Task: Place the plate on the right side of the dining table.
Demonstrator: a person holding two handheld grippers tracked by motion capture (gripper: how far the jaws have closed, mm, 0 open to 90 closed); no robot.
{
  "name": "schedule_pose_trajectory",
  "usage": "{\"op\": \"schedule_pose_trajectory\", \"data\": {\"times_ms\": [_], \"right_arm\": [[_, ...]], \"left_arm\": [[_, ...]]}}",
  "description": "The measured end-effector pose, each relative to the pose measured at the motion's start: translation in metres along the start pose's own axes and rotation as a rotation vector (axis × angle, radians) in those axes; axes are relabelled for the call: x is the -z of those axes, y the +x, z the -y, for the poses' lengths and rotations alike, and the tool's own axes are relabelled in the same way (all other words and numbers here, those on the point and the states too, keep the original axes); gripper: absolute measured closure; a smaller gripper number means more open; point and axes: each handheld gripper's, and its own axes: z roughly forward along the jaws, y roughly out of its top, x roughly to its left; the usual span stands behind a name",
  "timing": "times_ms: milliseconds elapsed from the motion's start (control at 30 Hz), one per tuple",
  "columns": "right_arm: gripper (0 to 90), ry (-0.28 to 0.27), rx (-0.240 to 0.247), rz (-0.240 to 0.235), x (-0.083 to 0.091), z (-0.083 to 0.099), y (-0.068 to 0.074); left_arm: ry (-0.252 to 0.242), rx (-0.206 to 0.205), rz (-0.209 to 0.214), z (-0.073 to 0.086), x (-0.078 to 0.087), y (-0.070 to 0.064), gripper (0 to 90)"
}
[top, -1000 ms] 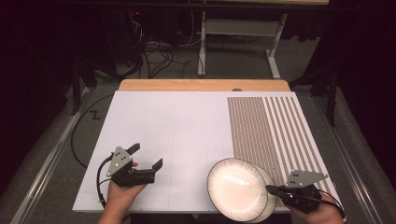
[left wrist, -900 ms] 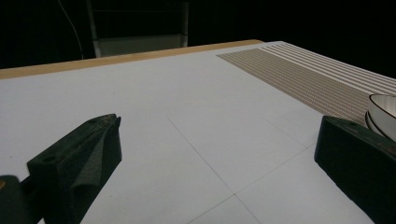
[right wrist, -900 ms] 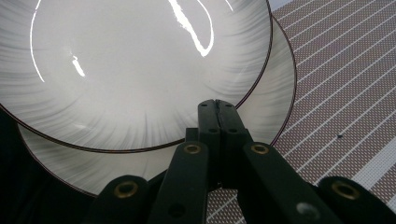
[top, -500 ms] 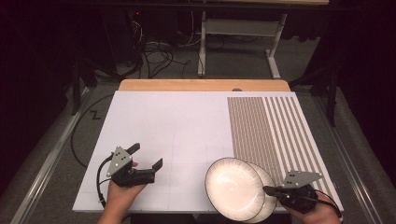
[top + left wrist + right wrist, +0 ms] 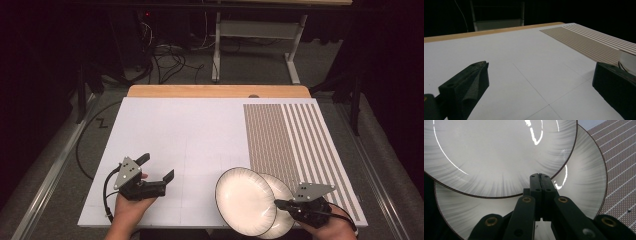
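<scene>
The white surface carries two stacked plates at about five o'clock in the high view, close to its near edge. The upper plate lies tilted across the lower plate, overlapping it and sitting toward nine o'clock of it. The right gripper sits at the plates' three o'clock side, its jaws pressed together at the rim; in the right gripper view they look clenched right where the upper plate's rim crosses the lower one, though I cannot tell whether they pinch a rim or merely touch it. The main risk, I judge, is the glossy upper plate sliding off toward the near edge if nudged or lifted by so slim a hold. The left gripper hovers released at seven o'clock, well apart, unable to steady anything.
</scene>
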Motion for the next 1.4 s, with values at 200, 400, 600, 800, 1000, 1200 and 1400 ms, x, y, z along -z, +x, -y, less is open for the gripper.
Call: {"op": "schedule_pose_trajectory", "data": {"times_ms": [200, 400, 600, 800, 1000, 1200, 1400], "right_arm": [[90.0, -0.001, -0.001, 0.001, 0.0, 0.0, 0.0], [90.0, -0.003, -0.001, -0.001, 0.001, 0.0, 0.0], [90.0, -0.009, -0.006, -0.003, 0.001, 0.001, 0.0], [90.0, -0.013, -0.003, -0.003, 0.002, 0.001, 0.001], [90.0, -0.013, -0.006, -0.003, 0.002, 0.001, 0.0], [90.0, -0.013, -0.005, -0.003, 0.002, 0.001, 0.0], [90.0, -0.014, -0.004, -0.002, 0.002, 0.001, 0.0]], "left_arm": [[0.004, 0.002, 0.005, -0.001, -0.001, -0.001, 1.2], [0.016, 0.045, 0.037, -0.01, -0.002, -0.003, 1.2], [0.051, 0.08, 0.077, -0.019, -0.006, -0.004, 1.2], [0.105, 0.188, 0.127, -0.022, -0.008, 0.005, 1.2], [0.162, 0.271, 0.189, -0.024, -0.01, 0.011, 1.2], [0.227, 0.327, 0.225, -0.024, -0.014, 0.012, 1.2], [0.286, 0.415, 0.269, -0.02, -0.02, 0.014, 1.2]]}}
